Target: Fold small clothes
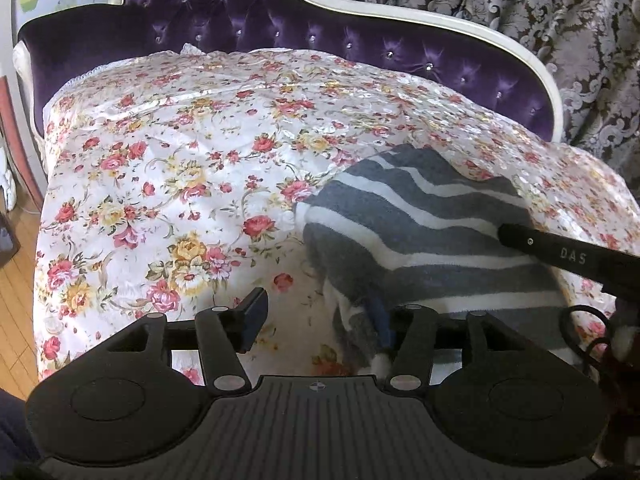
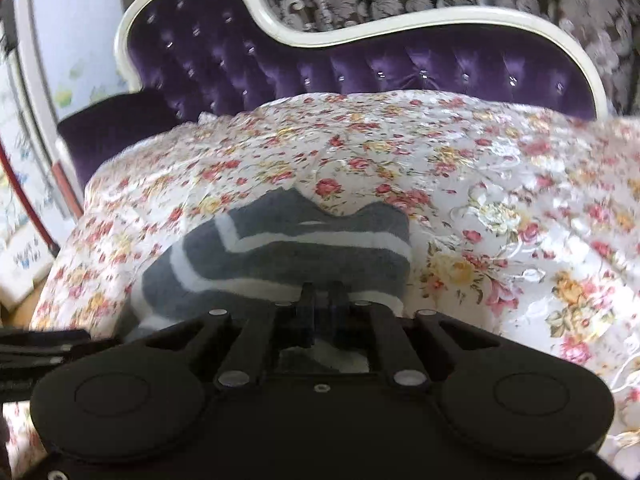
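Note:
A small grey garment with white stripes (image 1: 432, 232) lies on the floral cover (image 1: 192, 152) of a sofa. My left gripper (image 1: 320, 320) is open, its left finger (image 1: 252, 316) over bare cover and its right finger (image 1: 382, 320) at the garment's near left edge. In the right wrist view the garment (image 2: 288, 248) is rumpled, with two humps at its far edge. My right gripper (image 2: 320, 304) is shut on the garment's near edge. The right gripper also shows in the left wrist view (image 1: 568, 256), lying over the garment's right side.
The purple tufted sofa back (image 1: 320, 28) with a white frame rises behind the cover. Patterned grey curtains (image 1: 540, 12) hang behind it. Wooden floor (image 1: 16, 300) shows at the left, past the cover's edge. The floral cover (image 2: 500, 200) spreads wide to the right of the garment.

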The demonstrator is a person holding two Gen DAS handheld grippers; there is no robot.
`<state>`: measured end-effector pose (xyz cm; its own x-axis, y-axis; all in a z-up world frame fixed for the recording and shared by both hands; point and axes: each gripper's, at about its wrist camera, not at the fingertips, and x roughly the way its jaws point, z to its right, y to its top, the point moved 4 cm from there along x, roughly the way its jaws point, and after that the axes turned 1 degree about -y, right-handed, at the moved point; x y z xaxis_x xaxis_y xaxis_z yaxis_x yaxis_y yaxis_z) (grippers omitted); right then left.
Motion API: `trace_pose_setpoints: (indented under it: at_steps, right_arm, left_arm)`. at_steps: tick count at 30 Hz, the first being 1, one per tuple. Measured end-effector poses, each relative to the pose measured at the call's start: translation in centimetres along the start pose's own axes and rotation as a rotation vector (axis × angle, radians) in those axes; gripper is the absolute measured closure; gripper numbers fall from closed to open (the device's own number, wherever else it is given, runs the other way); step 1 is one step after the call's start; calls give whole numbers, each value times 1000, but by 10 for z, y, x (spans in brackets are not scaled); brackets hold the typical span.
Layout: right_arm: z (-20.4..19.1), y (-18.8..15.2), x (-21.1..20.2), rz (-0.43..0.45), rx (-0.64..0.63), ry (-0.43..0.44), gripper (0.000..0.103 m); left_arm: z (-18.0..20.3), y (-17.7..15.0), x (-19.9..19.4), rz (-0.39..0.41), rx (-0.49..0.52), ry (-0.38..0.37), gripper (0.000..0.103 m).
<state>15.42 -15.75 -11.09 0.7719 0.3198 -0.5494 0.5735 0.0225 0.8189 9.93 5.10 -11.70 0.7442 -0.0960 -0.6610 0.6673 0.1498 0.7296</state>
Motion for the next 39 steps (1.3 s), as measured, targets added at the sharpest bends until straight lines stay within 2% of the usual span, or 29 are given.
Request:
trace_pose_setpoints:
  at_steps: [7,10,12,18,22,24,26,36,39]
  right_arm:
    - [-1,-3,-13,37,-8,9,90]
    - [-3,-2,-21,53,2,35,71]
    - [-6,-4,-29,63,4,57,54]
    - [-11,-6,-51,90,2,57,30]
    - [-5,-4,-65,117,37,37,12]
    - [-2,-2,-71,124,51,27,3]
    - [0,-2,-77,126,54,19,0]
    - [-4,-7,-107,109,31,-45,0]
    - [-6,-11,-114,89,34,-31,0]
  left_arm:
    - [3,1,-2,8,26,31,42]
    - [2,2,-2,16,31,55,32]
    - [2,3,-3,22,30,63,29]
    - [-5,6,-9,29,-24,-13,27]
    - [-3,8,-17,44,3,-10,7]
    - [0,10,-24,59,23,7,7]
    - [2,13,-30,70,35,19,0]
    - [18,10,-61,75,56,-32,0]
    - [21,3,-68,57,46,-65,0]
